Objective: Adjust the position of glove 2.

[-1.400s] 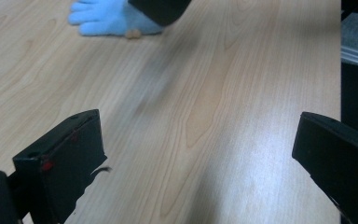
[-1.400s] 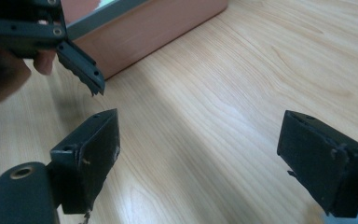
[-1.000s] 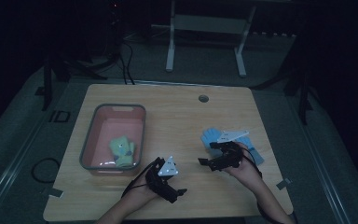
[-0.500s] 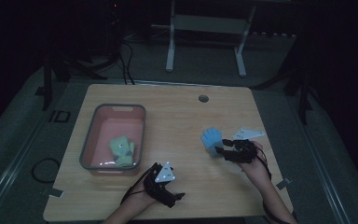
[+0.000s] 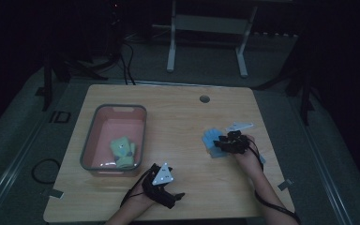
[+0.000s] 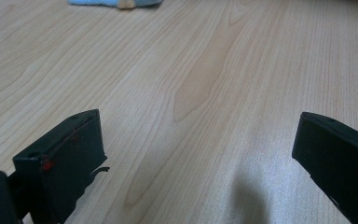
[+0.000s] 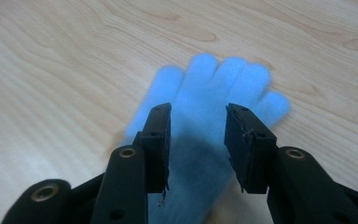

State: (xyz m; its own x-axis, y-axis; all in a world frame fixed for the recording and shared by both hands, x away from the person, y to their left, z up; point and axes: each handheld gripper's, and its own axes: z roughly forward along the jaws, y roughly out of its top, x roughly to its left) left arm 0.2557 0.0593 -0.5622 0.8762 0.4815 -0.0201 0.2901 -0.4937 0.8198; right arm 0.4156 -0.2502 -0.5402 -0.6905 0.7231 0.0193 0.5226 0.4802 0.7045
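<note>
Judging by the green glove already laid in the bin, the blue glove remains on the surface between the just-narrowing, unclamped right tongs, while the left tongs are held wide apart.

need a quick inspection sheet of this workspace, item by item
surface: wooden table, bare grain, a round hole near the far edge
job's things: blue glove lying flat on the table, fingers spread; green gloves inside the pink bin
clutter: nothing seen
grippers: right hand-held gripper low over the blue glove, its jaws have just been closing with the glove's palm between them, pads not yet pressing; left hand-held gripper open over bare wood
cables: one trails from each gripper along the forearm; a black loop on the floor left of the table
surroundings: dark room, white frame legs behind the table
</note>
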